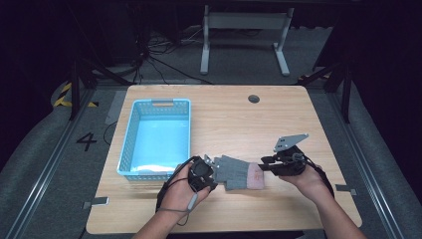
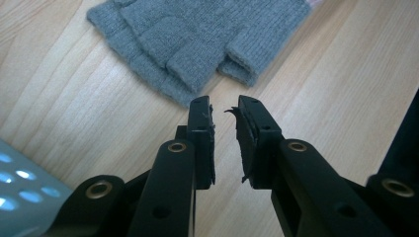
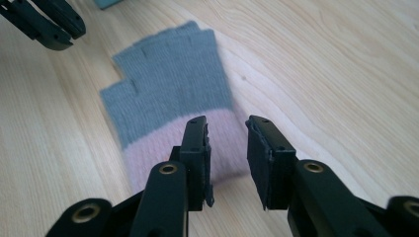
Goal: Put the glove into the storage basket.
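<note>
Left gripper [image 2: 225, 106] is sitting just off the finger ends of the glove [image 1: 238, 172], jaws narrow but gapped, nothing between them. Right gripper [image 3: 226, 126] is hovering over the pink cuff [image 3: 163, 148], jaws spread, pinching nothing. Glove is lying flat on the table [image 1: 224, 119] between both grippers, near the blue basket [image 1: 185, 107]. Looks like the grasp step is in hand; next move likely needs each jaw pair lowering onto fabric and pinching an edge.

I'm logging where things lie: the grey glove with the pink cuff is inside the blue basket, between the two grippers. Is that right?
Not quite. The glove lies flat on the wooden table, beside the blue basket, not inside it, as the high view shows. It is between the left gripper and the right gripper.
</note>
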